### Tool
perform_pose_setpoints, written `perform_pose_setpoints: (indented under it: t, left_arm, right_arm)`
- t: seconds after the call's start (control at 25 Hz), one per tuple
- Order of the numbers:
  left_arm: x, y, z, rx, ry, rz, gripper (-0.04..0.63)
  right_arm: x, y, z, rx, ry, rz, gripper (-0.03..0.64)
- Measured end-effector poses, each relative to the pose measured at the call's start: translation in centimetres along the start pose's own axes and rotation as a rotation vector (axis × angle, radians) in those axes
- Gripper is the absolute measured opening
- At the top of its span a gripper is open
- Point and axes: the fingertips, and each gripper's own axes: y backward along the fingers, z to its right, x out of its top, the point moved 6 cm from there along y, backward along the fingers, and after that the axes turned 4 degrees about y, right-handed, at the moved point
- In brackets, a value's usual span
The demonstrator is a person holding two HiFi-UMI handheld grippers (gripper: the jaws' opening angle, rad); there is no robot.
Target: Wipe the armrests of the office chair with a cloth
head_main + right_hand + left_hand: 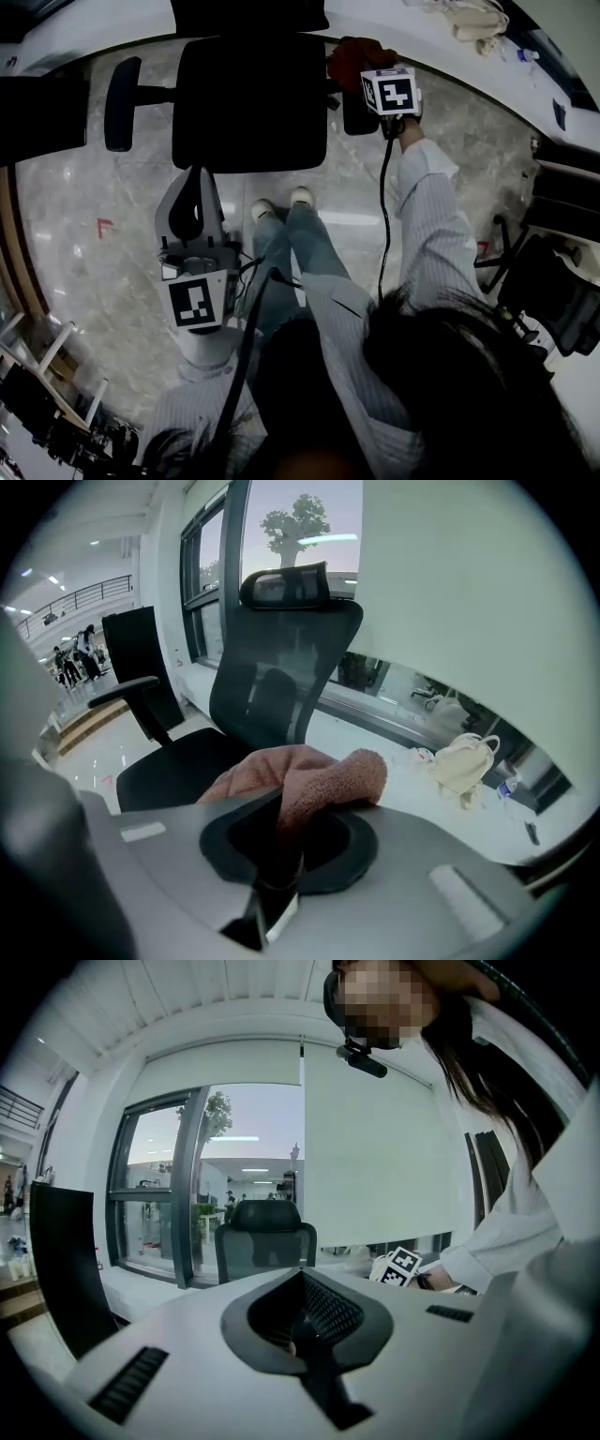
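Dim head view, daylight through window [159, 1185], floor [94, 272] glare, fisheye bending, vignetted corners

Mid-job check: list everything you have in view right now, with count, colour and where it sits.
Chair: 1, black, in front of the person.
Armrests: 2, black, either side of the seat; the right one is mostly hidden under the cloth.
Cloth: 1, pinkish red, in the right gripper, at the right armrest.
Second chair: 1, black, beyond the first, to the left.
Desk: 1, white, behind the chair.
Bag: 1, cream, on the desk.
Floor: grey marble.
Shoes: 2, white, on the floor by the seat.
Left gripper: grey, shut, empty.
Right gripper: grey, shut on the cloth.
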Motion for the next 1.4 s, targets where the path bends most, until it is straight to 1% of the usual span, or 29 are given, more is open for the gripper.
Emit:
perform_pose_setpoints:
  t: [0.08,0.28,0.4,0.52,0.64,0.8,0.92,1.08,1.24,1.4]
  left_arm:
    - [0.4,-0.5,0.4,-0.021,0.004,0.012,0.003]
    - [1.2,-1.9,1.7,-0.078,0.009,0.040,0.003]
    - [1.5,-2.4,2.4,-0.097,0.015,0.048,0.003]
    - [1.7,-2.3,3.1,-0.107,0.016,0.044,0.003]
    - [1.6,-1.6,3.1,-0.095,0.010,0.030,0.003]
    - [0.8,-0.7,1.1,-0.040,-0.003,0.000,0.003]
    - [0.4,0.0,-0.4,0.008,0.001,-0.010,0.003]
    - [0.4,0.6,-1.4,0.035,-0.001,-0.010,0.003]
    - [0.3,0.9,-1.5,0.037,-0.004,-0.010,0.003]
    - [0.2,1.0,-1.5,0.028,-0.001,-0.010,0.003]
  right_arm:
    - [-2.2,2.1,-1.2,0.030,-0.006,0.015,0.023]
    - [-6.8,8.0,-4.7,0.089,0.022,0.026,0.023]
    - [-8.4,10.3,-6.4,0.110,0.040,0.035,0.023]
    - [-9.1,11.1,-6.5,0.114,0.050,0.042,0.023]
    - [-7.9,9.5,-4.7,0.112,0.038,0.027,0.025]
    - [-4.2,4.6,-2.4,0.079,0.034,0.014,0.025]
    - [-1.4,1.4,-0.7,0.044,0.031,-0.019,0.025]
    - [1.6,-1.5,1.0,0.007,0.025,-0.074,0.025]
    - [2.6,-2.5,1.7,-0.011,0.003,-0.086,0.025]
    - [1.6,-1.3,0.8,-0.016,0.003,-0.055,0.023]
